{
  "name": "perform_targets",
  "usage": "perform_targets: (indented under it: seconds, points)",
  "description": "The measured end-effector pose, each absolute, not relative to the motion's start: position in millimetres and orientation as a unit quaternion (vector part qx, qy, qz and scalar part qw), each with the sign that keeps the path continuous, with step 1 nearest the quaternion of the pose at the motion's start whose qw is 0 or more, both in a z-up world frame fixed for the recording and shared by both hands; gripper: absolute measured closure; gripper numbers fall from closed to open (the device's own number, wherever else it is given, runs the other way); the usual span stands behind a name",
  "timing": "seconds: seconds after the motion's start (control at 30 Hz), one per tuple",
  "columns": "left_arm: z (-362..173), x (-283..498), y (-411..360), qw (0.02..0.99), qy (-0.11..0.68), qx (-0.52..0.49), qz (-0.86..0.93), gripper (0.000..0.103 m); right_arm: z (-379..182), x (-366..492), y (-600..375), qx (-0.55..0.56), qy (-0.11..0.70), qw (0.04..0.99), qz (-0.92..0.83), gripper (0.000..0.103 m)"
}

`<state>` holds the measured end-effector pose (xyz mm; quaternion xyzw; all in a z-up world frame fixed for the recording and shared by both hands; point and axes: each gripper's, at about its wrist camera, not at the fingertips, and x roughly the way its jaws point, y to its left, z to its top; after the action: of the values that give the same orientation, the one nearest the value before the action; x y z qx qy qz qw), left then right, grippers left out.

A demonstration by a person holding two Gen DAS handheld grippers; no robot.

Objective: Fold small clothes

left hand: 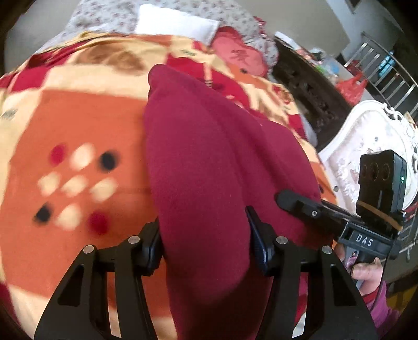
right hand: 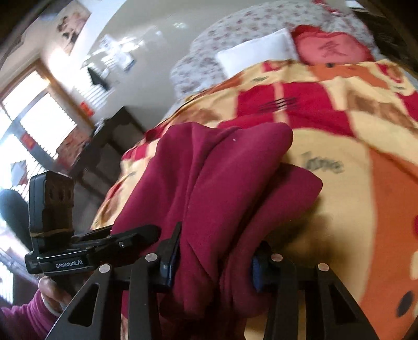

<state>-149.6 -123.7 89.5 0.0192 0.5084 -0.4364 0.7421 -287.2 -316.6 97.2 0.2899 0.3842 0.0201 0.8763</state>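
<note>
Patterned blanket [left hand: 78, 117] covers the bed. Maroon garment [left hand: 203, 162] is lifted above it, bunched, running toward 12 o'clock. Left gripper [left hand: 206, 245] and right gripper [right hand: 211, 264] both clamp its near edge. Mid-fold carry; next move likely needs laying it flat, edges aligned.

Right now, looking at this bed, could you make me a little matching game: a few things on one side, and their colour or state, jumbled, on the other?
Things:
1. garment
2. pillow
3. heart-shaped cushion
4. blanket

Colour or state:
A. plain white, at the head of the bed
B. pinkish red, with a character stitched on it
C. dark maroon, bunched between the fingers of both hand-held grippers
D. orange, cream and red patches, spread over the bed

Pairs: 1-C, 2-A, 3-B, 4-D
</note>
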Motion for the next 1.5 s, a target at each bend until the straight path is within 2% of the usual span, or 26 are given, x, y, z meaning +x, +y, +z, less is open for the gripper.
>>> perform_targets:
  seconds: [0.03,0.1,0.17,0.23,0.37,0.47,0.6,0.7,0.83,1.0,1.1,1.5]
  points:
    - [83.4,-149.8,-116.8,0.744,0.513,0.023,-0.427,0.047,87.2,-283.0,-306.5,0.295,0.393,0.871,0.023,0.060]
    - [59.9,-147.2,-101.5,0.746,0.536,0.037,-0.393,0.047,62.3,-274.7,-294.2,0.312,0.432,0.846,0.017,0.050]
    - [42.6,-142.4,-89.5,0.736,0.558,0.031,-0.383,0.042,47.5,-276.1,-290.2,0.314,0.463,0.828,0.012,0.050]
    - [48.0,-144.4,-80.7,0.741,0.548,0.020,-0.387,0.040,57.4,-288.3,-292.8,0.317,0.450,0.835,0.005,0.049]
    - [80.6,-156.9,-85.1,0.794,0.474,0.092,-0.370,0.040,106.7,-308.4,-290.4,0.258,0.403,0.878,-0.018,0.049]
    - [85.3,-158.5,-95.3,0.802,0.460,0.104,-0.367,0.040,127.6,-301.9,-270.1,0.216,0.385,0.897,0.006,0.052]
    - [71.4,-153.9,-114.1,0.806,0.463,0.122,-0.347,0.040,115.1,-284.0,-230.6,0.155,0.417,0.895,0.026,0.059]
    - [64.1,-152.4,-120.2,0.815,0.453,0.141,-0.332,0.040,89.4,-276.2,-222.3,0.114,0.454,0.883,-0.018,0.060]
    - [61.7,-152.9,-118.8,0.819,0.451,0.133,-0.330,0.040,62.8,-280.3,-233.8,0.150,0.467,0.871,-0.034,0.061]
    - [67.2,-158.7,-111.4,0.821,0.452,0.125,-0.324,0.040,87.4,-294.1,-227.9,0.148,0.456,0.877,-0.047,0.060]
    - [73.8,-165.8,-105.3,0.828,0.444,0.125,-0.318,0.040,102.4,-297.5,-225.1,0.147,0.441,0.883,-0.069,0.052]
    - [91.7,-193.0,-83.5,0.847,0.419,0.118,-0.304,0.040,109.1,-304.7,-224.3,0.174,0.437,0.872,-0.139,0.052]
